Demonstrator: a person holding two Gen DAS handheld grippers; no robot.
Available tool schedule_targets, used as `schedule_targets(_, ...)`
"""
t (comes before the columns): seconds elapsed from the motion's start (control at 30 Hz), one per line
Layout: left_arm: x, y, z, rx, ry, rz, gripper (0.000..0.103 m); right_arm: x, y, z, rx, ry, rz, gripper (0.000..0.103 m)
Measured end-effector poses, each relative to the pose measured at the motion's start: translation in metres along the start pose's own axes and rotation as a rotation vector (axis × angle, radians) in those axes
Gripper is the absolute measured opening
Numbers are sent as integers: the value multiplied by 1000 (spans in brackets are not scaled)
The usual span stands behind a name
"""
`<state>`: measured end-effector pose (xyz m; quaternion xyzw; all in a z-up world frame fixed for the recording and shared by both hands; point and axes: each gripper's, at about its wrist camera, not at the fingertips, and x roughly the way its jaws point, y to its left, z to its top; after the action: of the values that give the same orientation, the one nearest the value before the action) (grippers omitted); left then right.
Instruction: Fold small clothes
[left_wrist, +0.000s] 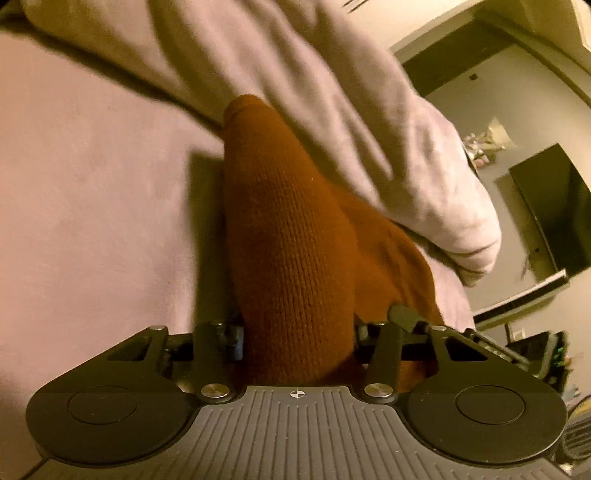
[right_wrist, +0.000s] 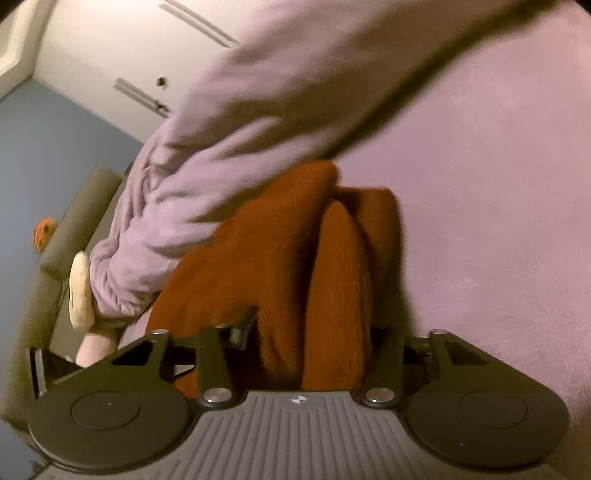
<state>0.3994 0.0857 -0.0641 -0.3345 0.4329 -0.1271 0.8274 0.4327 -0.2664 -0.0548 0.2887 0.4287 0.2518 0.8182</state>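
Grippers (left_wrist: 299, 332) (right_wrist: 306, 332) tilted down, gripping knit (left_wrist: 288, 240).

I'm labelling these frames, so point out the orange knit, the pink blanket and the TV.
Orange knit (left_wrist: 295, 258): left wrist view, on the raised ribbed fold.
Pink blanket (right_wrist: 480, 184): right wrist view, on the flat part right of the knit.
TV (left_wrist: 554, 206): left wrist view, on its dark screen.

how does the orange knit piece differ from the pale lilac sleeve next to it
The orange knit piece is rust-coloured with a coarse ribbed weave; the lilac sleeve is pale and smooth-looking. The knit piece is bunched between each gripper's fingers, while the sleeve is worn on a person's arm and crosses above it. The knit lies over the mauve bed cover; the sleeve hangs clear of it. Both are soft fabric.
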Motion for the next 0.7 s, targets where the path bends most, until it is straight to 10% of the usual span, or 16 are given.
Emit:
schedule_targets(0.37,-112,29,-48,9,-24,135,57,-19,91,-60,-154,59,96,38)
schedule_targets(0.5,-133,47,-75,22,-43,299,66,-16,104,-96,-211,106,-81,52)
schedule_targets(0.7,-163,24,-83,67,-269,337,93,-65,148,-111,-342,-104,-194,55)
